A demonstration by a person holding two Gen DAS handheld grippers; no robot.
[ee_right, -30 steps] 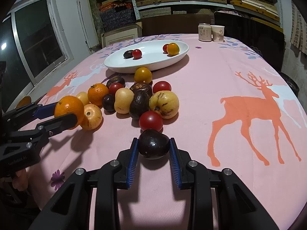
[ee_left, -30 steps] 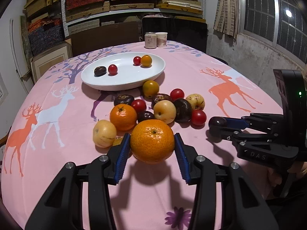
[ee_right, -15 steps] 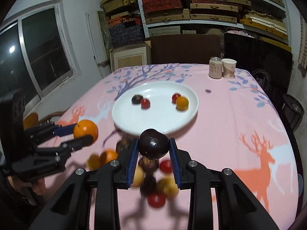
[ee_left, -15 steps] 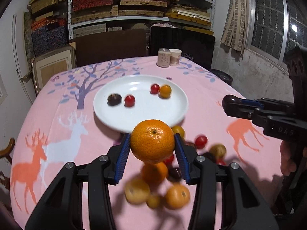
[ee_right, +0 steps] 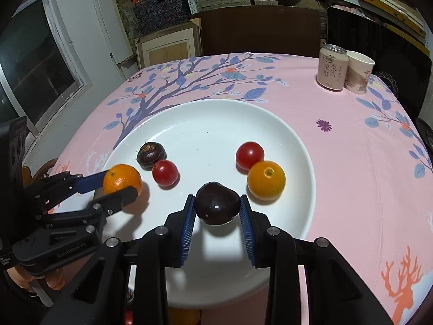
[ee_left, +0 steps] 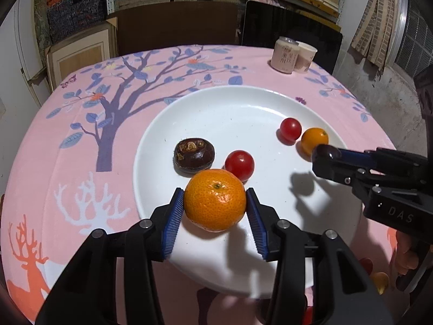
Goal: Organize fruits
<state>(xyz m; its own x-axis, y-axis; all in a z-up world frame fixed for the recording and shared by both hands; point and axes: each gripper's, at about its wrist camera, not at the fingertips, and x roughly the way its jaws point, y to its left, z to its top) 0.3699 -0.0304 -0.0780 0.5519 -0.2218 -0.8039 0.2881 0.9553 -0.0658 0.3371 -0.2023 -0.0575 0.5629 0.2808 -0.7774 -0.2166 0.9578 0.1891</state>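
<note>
My left gripper (ee_left: 215, 193) is shut on an orange mandarin (ee_left: 215, 200) and holds it over the near part of the white plate (ee_left: 216, 108). My right gripper (ee_right: 217, 203) has a dark purple fruit (ee_right: 217, 201) between its blue pads, low over the plate's near right side. Its jaws are opening, and the pads still touch the fruit. On the plate lie a dark brown fruit (ee_left: 194, 155), two red tomatoes (ee_left: 239, 164) (ee_left: 290, 128) and a small orange fruit (ee_left: 314, 140). In the right wrist view the left gripper (ee_right: 119, 184) and its mandarin (ee_right: 122, 178) come in from the left.
A drink can (ee_right: 332, 69) and a paper cup (ee_right: 358, 71) stand at the far right of the pink tablecloth. A few loose fruits (ee_left: 379, 281) show at the near edge below the plate. A dark chair and shelves stand behind the table.
Both grippers carried their fruits away from the pile and forward over the plate. The pile has slipped almost out of view below. The right pads stand slightly wider.
</note>
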